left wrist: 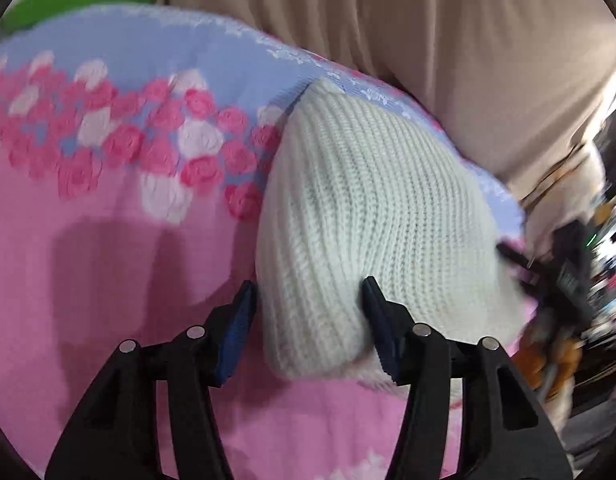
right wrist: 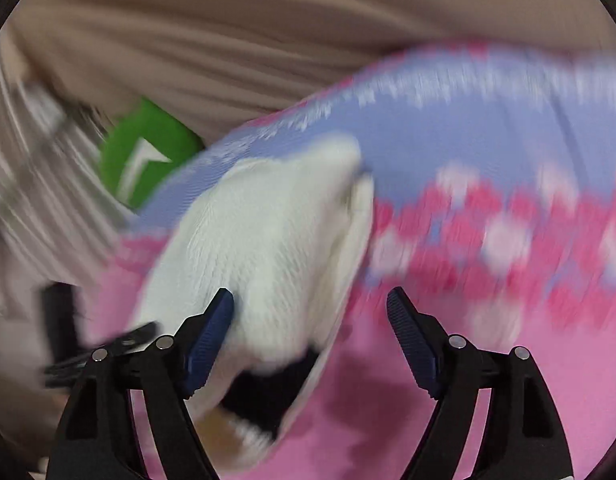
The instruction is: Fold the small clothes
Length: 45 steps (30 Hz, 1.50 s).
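- A white rib-knit hat (left wrist: 372, 232) is seen lying on a bedspread (left wrist: 99, 248) w/ pink ground, a band of pink and white roses and a lilac-blue strip along its far edge.
- In the left wrist view the hat's pointed end is turned toward the lilac far edge, its wider end toward the camera.
- The left gripper (left wrist: 308, 300) is held wide open; no cloth is pinched. Its left blue pad is seen just beside the hat's left edge, over pink cloth, and its right pad is set against the knit near the hat's near end; whether it presses in can't be told.
- The right gripper (right wrist: 312, 312) is also spread wide, w/ nothing clamped. Its left pad lies at or over the white knit (right wrist: 259, 240); its right pad is over bare pink bedspread (right wrist: 488, 360), apart from the hat.
- The right wrist view is heavily motion-blurred, so the hat's fold lines can't be made out; a dark gap is seen under its near edge.
- Beige draped fabric (left wrist: 408, 20) is seen beyond the bedspread's far edge.
- A green cushion w/ white star shape (right wrist: 147, 156) is seen at the far corner, partly hidden by the bedspread.
- At the right edge of the left wrist view, blurred dark and orange objects are seen; what they are can't be told.
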Available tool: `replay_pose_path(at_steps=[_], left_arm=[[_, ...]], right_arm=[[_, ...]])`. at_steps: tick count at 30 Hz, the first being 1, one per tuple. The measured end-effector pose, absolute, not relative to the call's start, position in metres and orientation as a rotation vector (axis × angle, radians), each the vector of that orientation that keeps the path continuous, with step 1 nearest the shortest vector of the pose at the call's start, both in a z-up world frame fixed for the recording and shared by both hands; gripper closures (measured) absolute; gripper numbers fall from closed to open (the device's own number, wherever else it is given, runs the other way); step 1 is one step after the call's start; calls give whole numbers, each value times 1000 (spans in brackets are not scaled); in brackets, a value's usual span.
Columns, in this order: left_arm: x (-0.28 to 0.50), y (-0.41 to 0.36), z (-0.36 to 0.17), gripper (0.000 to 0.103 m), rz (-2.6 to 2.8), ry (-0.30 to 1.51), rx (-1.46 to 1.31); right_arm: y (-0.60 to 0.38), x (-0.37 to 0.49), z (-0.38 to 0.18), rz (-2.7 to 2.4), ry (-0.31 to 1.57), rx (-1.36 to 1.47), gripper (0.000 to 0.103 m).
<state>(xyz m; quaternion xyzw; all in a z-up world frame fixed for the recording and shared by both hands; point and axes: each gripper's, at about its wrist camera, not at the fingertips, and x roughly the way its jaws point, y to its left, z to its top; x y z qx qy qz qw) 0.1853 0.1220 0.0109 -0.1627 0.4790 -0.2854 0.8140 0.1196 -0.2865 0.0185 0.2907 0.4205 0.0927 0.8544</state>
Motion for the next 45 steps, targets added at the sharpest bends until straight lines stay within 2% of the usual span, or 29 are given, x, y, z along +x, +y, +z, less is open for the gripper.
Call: replay_pose_path(at_steps=[1,2,3,5,8,9,10,11,14,16,17,18,19,24,26,29,31,32,34,35,36,40,41,42,43,44,45], left_arm=[[183,130,15,48,-638,1016,-393],[181,133,20,38,-663,1010,-416],[181,133,23,24,-683,1007,-431],[187,128,23,7,-709,1016,-453],[205,112,4,10,-698,1110,-461],[210,110,-6,18,-698,1156,-494],[213,105,-5,22,-711,1183,-519],[209,110,-5,24,-716,1189,-533],[198,124,12,23,-695,1126,-482],[196,122,18,20,-707,1115,-452],[197,118,18,19,-714,1125,-446],[198,114,17,19,-725,1137,-439],[200,110,16,19,-736,1149,-434],[190,121,35,18,-739,1102,-414],[188,125,38,14,-725,1079,-396],[194,123,29,14,-700,1098,-356],[199,122,18,14,-693,1129,-346],[201,122,14,14,-698,1136,-348],[205,121,8,13,-715,1150,-366],[208,120,6,10,-732,1157,-378],[211,116,4,7,-754,1160,-392],[230,93,-11,8,-851,1214,-467],[232,89,-13,9,-860,1214,-477],[232,87,-11,26,-854,1196,-472],[232,85,-8,38,-850,1195,-461],[231,85,-2,53,-844,1184,-461],[230,86,6,61,-835,1163,-461]], right_arm=[[-284,107,12,239,883,660,24],[-276,102,8,285,890,696,23],[-267,101,5,330,900,735,21],[-250,109,-3,403,910,814,18],[-235,126,-15,375,949,839,21],[-231,127,-13,350,950,810,24],[-226,125,-3,294,942,734,32],[-223,118,13,247,899,661,33],[-213,104,53,265,809,534,32],[-199,115,52,309,883,499,34],[-192,120,45,321,923,491,44],[-182,126,39,328,957,472,76],[-180,124,36,330,973,458,92],[-150,76,89,527,801,559,94],[-138,65,72,507,831,558,95],[-126,73,13,251,969,374,92],[-144,66,2,286,975,531,91],[-153,61,10,296,937,568,86],[-172,55,32,238,834,569,45],[-187,57,38,201,788,576,15],[-198,61,39,182,765,581,10],[-228,133,-12,317,928,744,9],[-227,144,-15,334,921,731,19],[-219,155,-11,354,911,688,27],[-211,169,-8,391,940,677,38],[-205,179,4,389,950,631,54],[-198,184,26,387,926,533,59]])
